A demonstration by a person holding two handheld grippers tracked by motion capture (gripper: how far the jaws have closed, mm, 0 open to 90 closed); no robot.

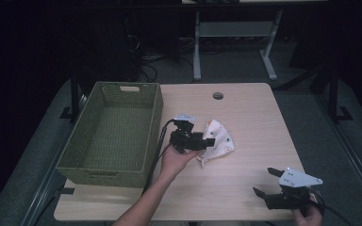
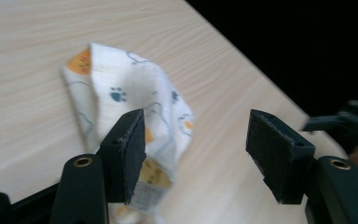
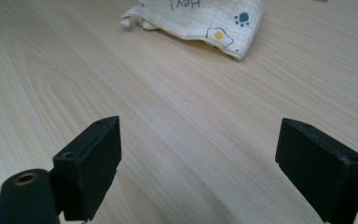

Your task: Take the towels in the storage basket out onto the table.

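Left gripper (image 2: 193, 154) has its jaws wide apart with nothing pinched; the cloth (image 2: 130, 112) lies on the table (image 2: 28, 37) just past one pad. Right gripper (image 3: 198, 165) gapes over bare wood, well apart. High view adds a basket (image 1: 112, 136) beside it.

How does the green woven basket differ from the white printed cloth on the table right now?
The green woven basket is a stiff, open box standing at the table's left edge; the white printed cloth lies crumpled and soft near the middle. The basket is far larger and plain green, while the cloth shows paw and orange prints. Both rest on the light wooden table.
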